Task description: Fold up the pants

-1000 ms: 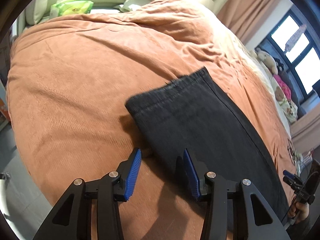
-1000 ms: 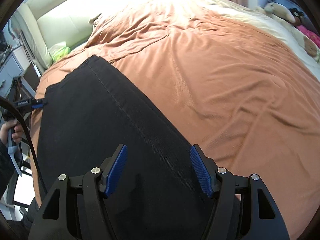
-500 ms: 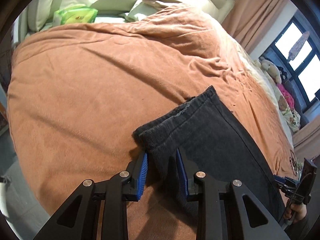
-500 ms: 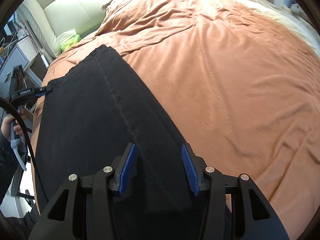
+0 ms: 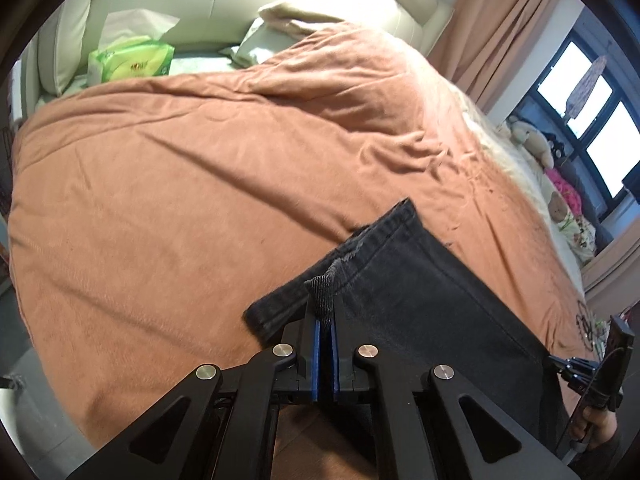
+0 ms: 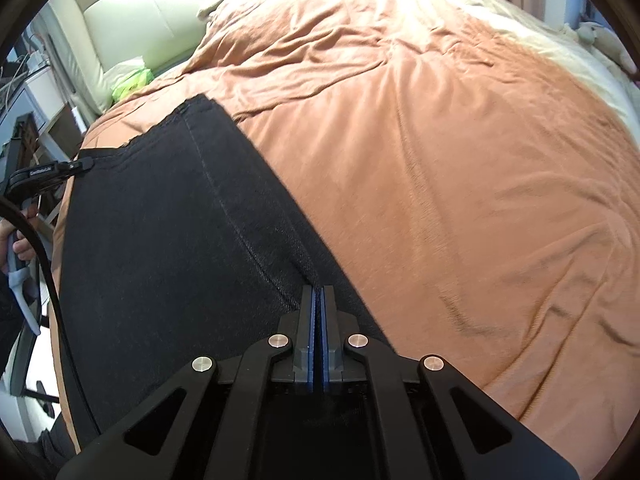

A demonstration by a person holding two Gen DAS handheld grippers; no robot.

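Rust-orange bedding (image 5: 192, 208) is spread over the bed that fills both views, and the dark pants (image 5: 432, 312) are laid flat on it, running from the lower centre toward 4 o'clock in the left wrist view and from 6 toward 10 o'clock in the right wrist view (image 6: 168, 240).

The left gripper (image 5: 325, 312) is seen with its jaws pressed together on a raised pinch of the hem. The right gripper (image 6: 319, 300) is likewise closed, its jaws pinching the fabric at the side edge, where a small ridge is drawn up.

A second ago both pairs of jaws were spread wide above the cloth, which lay flat; half a second ago they were half closed around it.

Only in the left wrist view are the window (image 5: 592, 120), the curtain (image 5: 500, 28) and soft toys (image 5: 532, 144) at 2 to 3 o'clock shown, with a green tissue pack (image 5: 132, 60) at 11 o'clock. Only in the right wrist view is the whole length of the pant leg shown, with the other gripper (image 6: 52, 172) at its far hem at 9 o'clock.
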